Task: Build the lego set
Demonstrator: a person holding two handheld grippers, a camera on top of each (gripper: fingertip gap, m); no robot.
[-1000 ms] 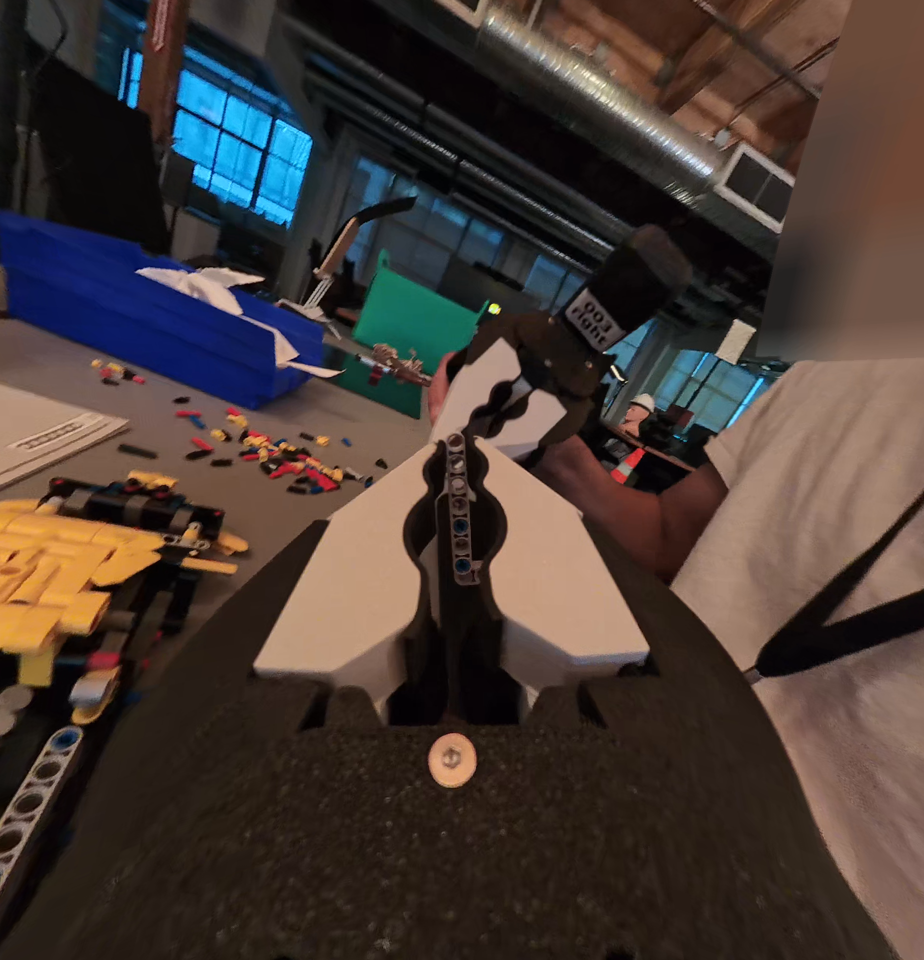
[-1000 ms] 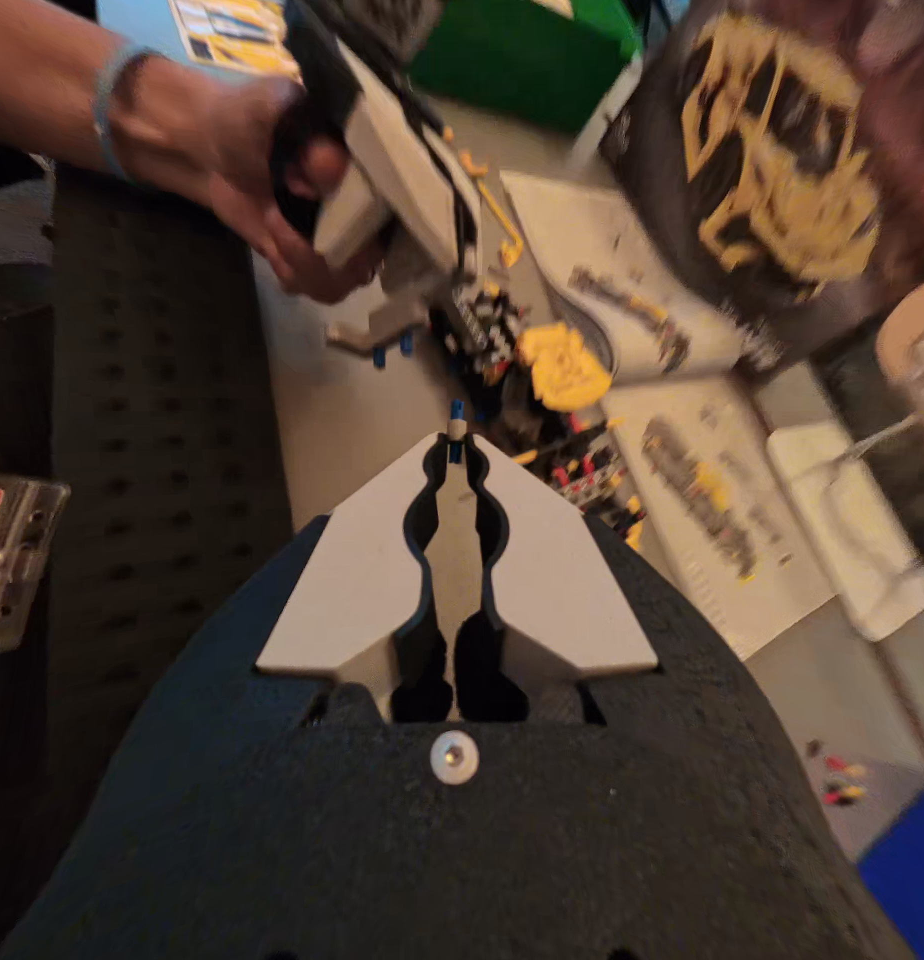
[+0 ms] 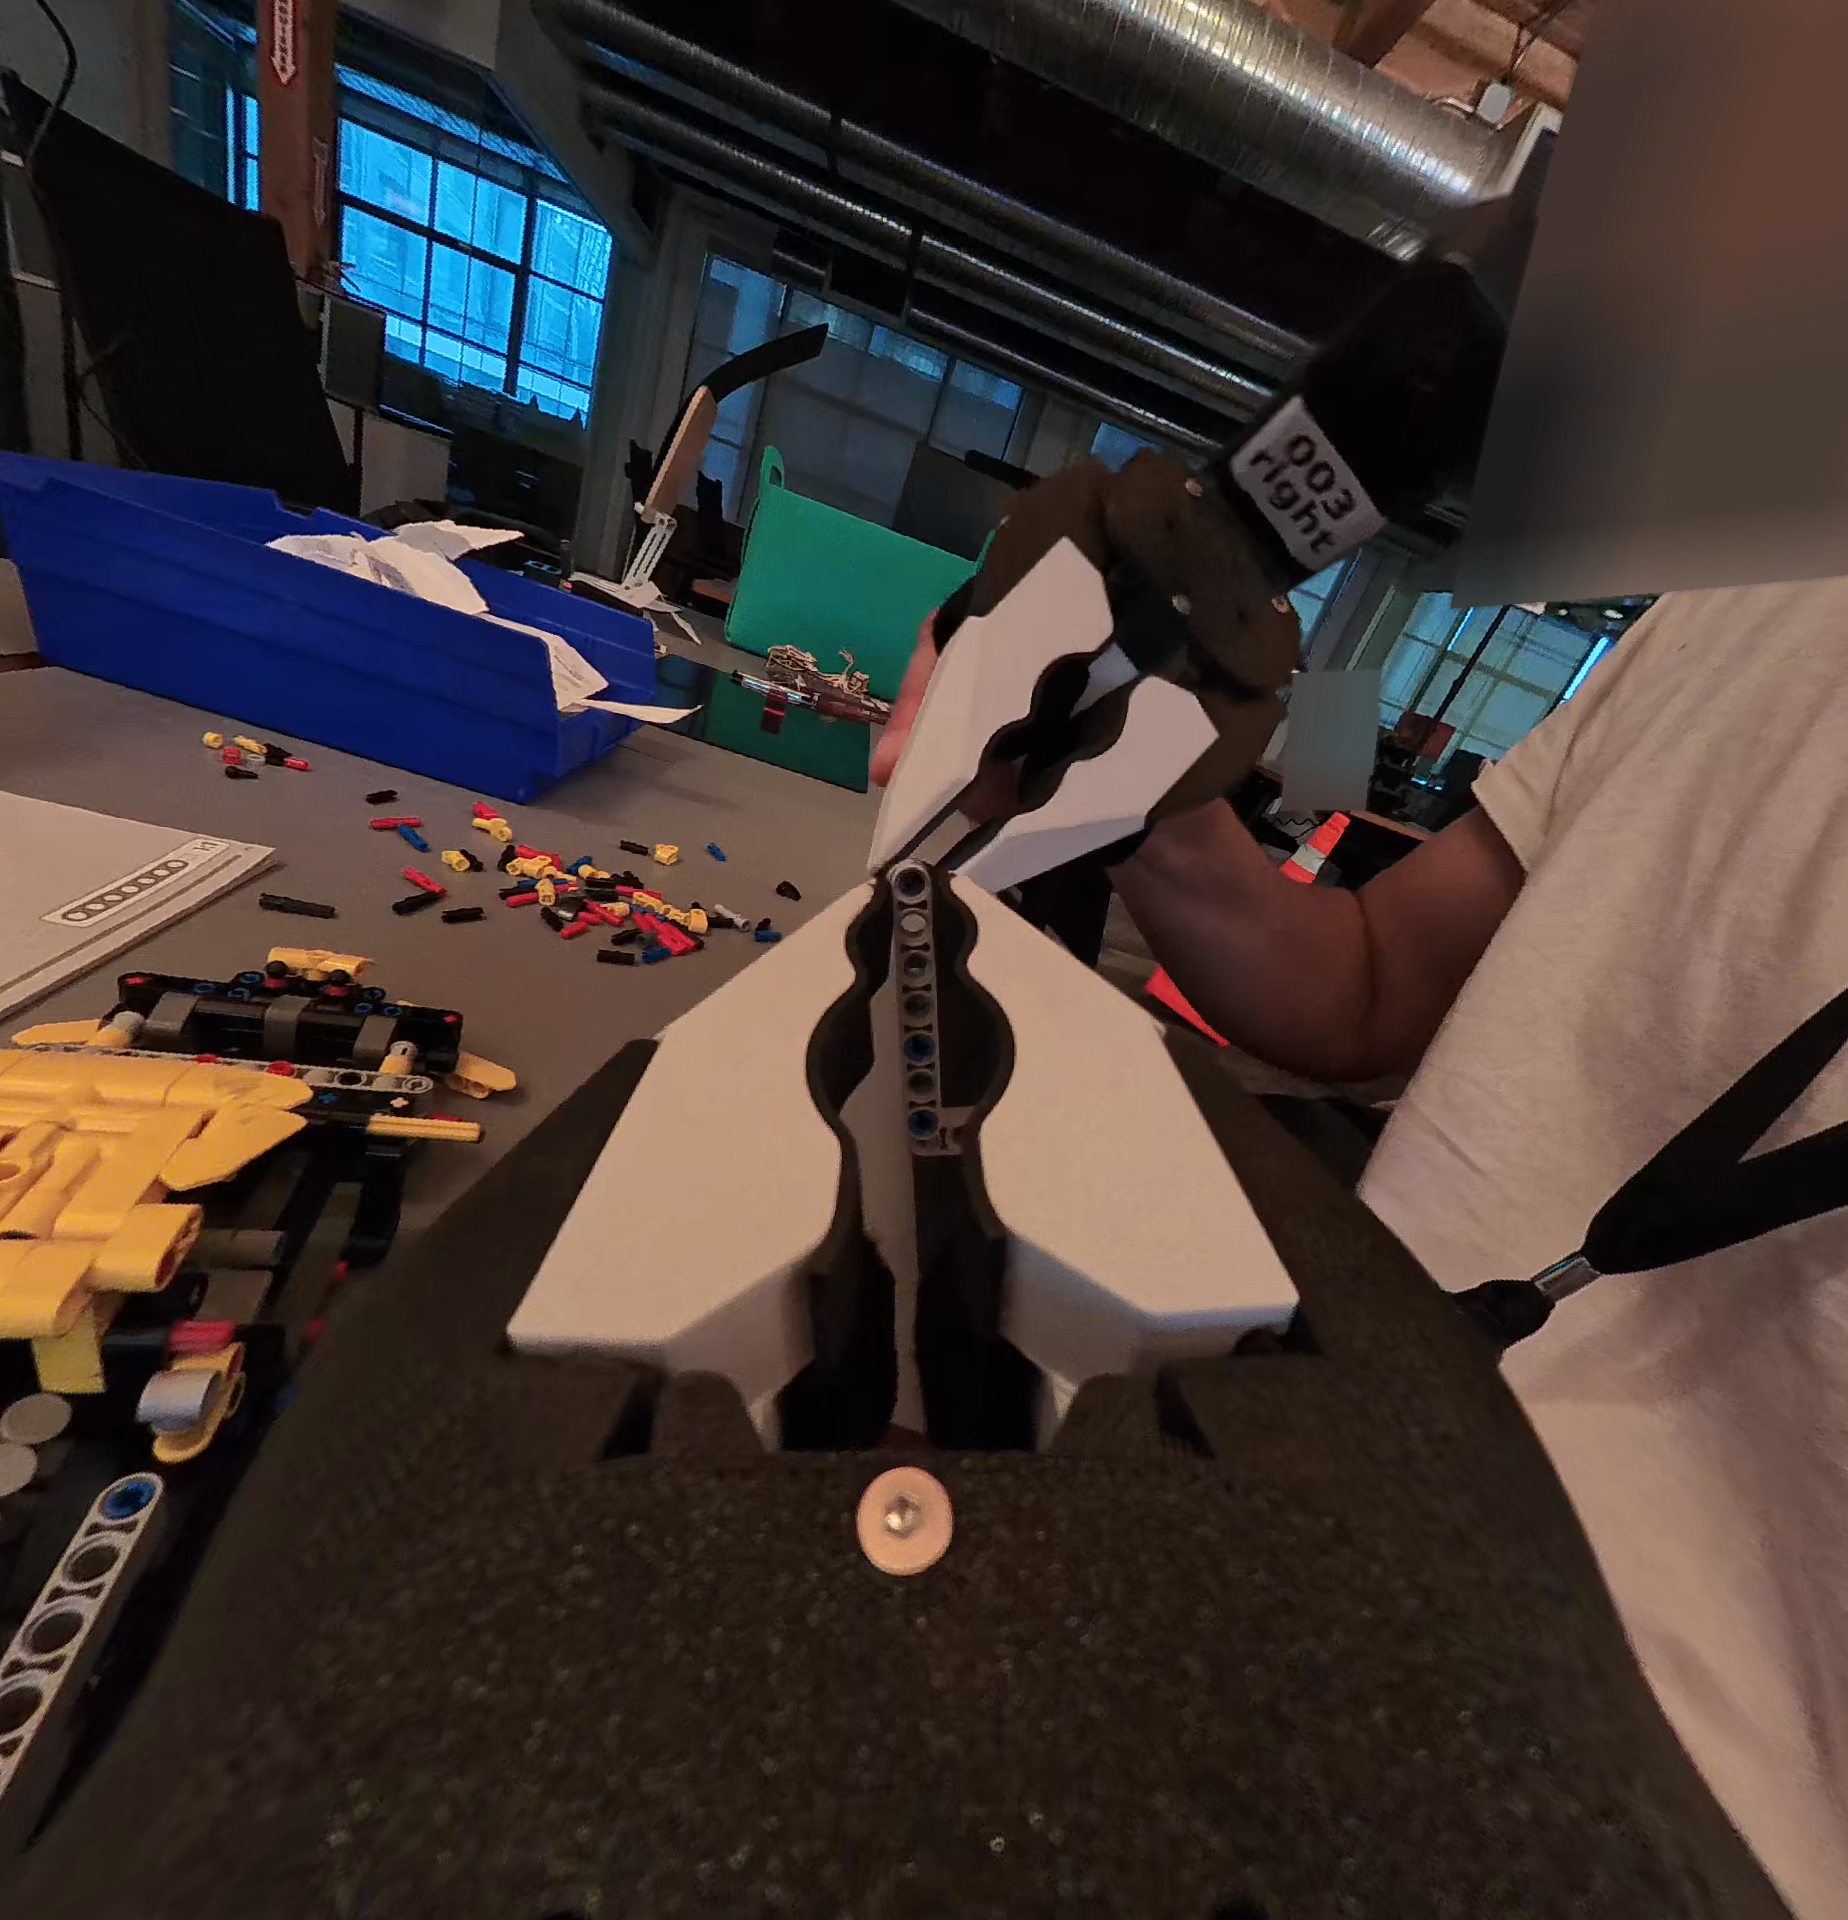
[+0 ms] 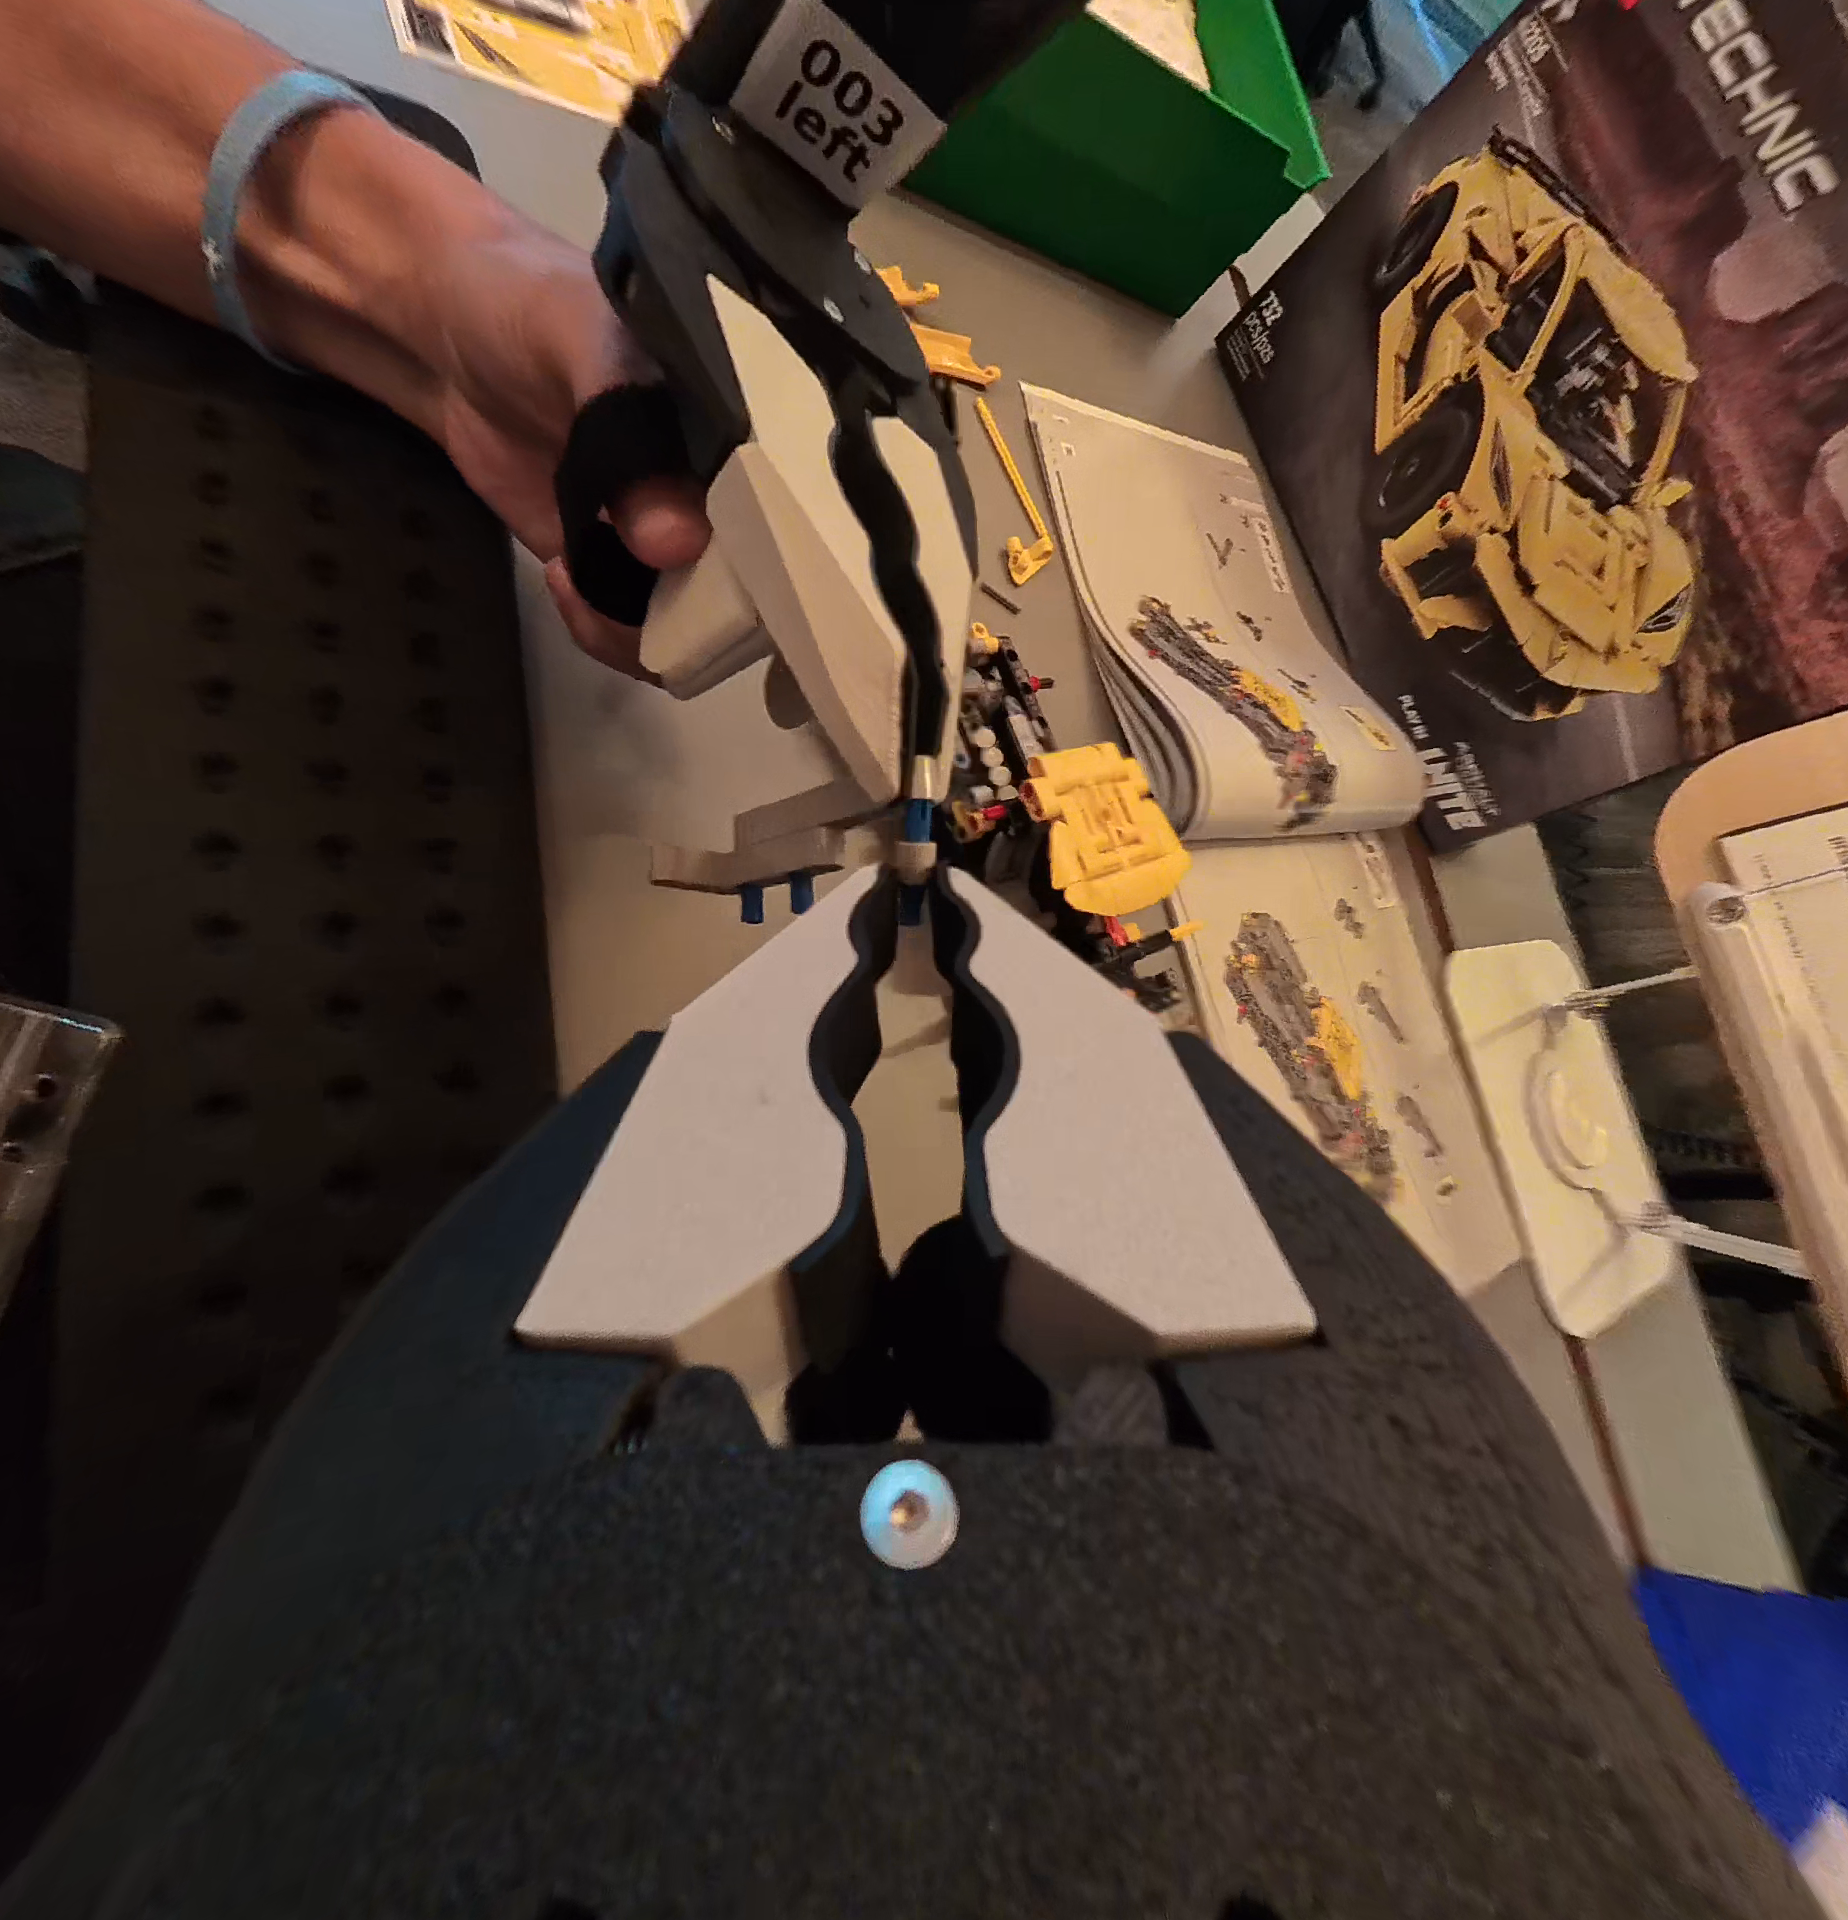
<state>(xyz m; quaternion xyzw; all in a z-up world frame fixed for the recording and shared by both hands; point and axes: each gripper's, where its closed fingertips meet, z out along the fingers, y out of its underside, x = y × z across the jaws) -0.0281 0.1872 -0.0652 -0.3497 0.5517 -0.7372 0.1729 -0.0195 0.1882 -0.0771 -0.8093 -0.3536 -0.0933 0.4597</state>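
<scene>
My left gripper is shut on a grey holed beam with blue pins in it, held above the table. My right gripper is shut on a small blue pin with a tan collar. The two grippers meet tip to tip: in the left wrist view the right gripper touches the beam's far end. In the right wrist view the left gripper comes in from the upper left, and the beam sticks out sideways with two blue pins hanging down. The half-built yellow and black car lies on the table below.
Loose small pieces lie on the grey table before a blue bin. Open instruction booklets, the set's box and a green bin lie beyond the car. The person's white shirt is close on the right. Left and right tips are no more than a few centimetres apart.
The right gripper has moved in toward the left gripper. Its pin now touches the end of the beam, where before the two were apart.
</scene>
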